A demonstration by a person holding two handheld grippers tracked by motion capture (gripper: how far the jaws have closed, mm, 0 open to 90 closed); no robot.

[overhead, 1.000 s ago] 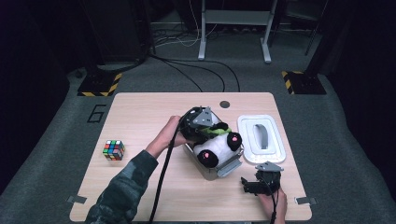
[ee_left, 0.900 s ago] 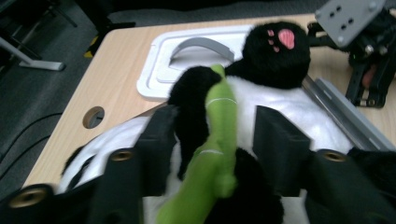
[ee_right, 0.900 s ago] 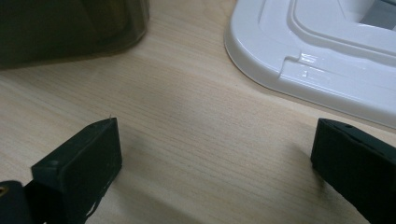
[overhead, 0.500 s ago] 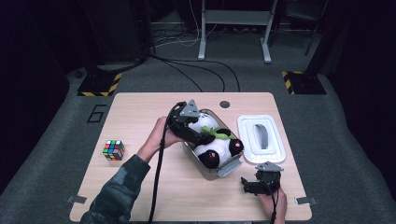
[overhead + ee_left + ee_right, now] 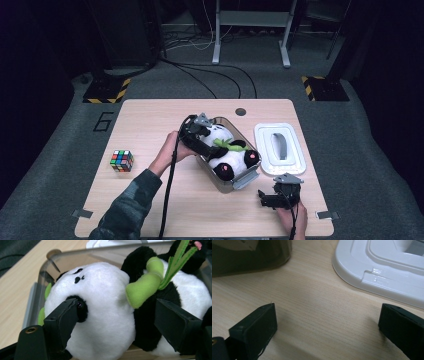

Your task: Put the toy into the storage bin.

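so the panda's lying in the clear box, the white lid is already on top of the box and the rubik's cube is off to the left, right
Not quite: the white lid is not on the clear box. The high view shows it lying flat on the table, to the right of the box. The panda does lie in the box, and the rubik's cube sits off to the left.

Spread jaws flank bare table [image 5: 317, 315], white lid [image 5: 384, 272] just beyond.

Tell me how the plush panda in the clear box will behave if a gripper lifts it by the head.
The plush panda looks soft and furry, so the jaws would probably sink in and it would likely sag. It seems light for its bulk. It fills the clear box snugly, so it may drag the box along.
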